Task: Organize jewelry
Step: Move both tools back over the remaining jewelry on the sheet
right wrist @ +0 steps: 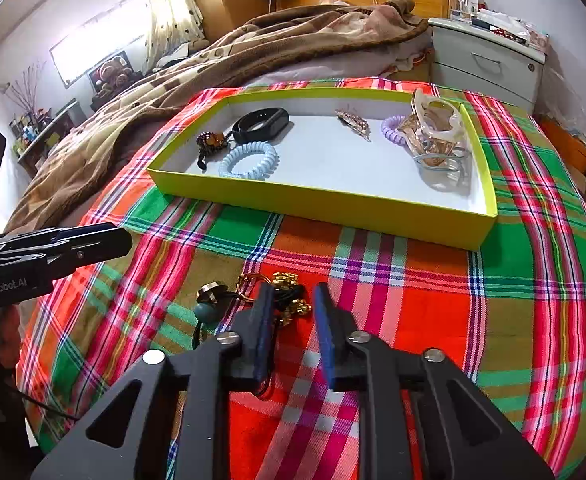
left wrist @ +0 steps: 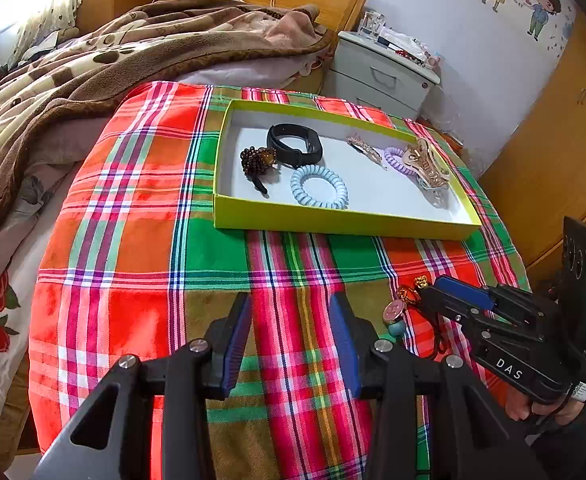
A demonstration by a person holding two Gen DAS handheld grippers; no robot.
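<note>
A keychain [right wrist: 289, 280] with gold charms, a round disc and a teal bead lies on the plaid cloth [right wrist: 413, 300], in front of a yellow-green tray [right wrist: 313, 200]. My right gripper [right wrist: 293, 306] has its jaws narrowed on the gold charm cluster, and the pads touch it. The left wrist view shows the right gripper [left wrist: 433, 290] from the side, at the keychain [left wrist: 397, 312]. My left gripper [left wrist: 289, 308] hovers open over bare cloth, left of the keychain. The tray [left wrist: 333, 224] holds a black band [left wrist: 293, 146], a blue coil tie [left wrist: 319, 188], a brown beaded clip [left wrist: 257, 160] and claw clips [left wrist: 429, 164].
A purple coil tie [right wrist: 391, 126] and a sparkly barrette [right wrist: 353, 120] also lie in the tray. A brown blanket [left wrist: 113, 60] covers the bed behind it. A grey nightstand [right wrist: 489, 60] stands at the back right, with wooden cabinets [left wrist: 553, 140] to the right.
</note>
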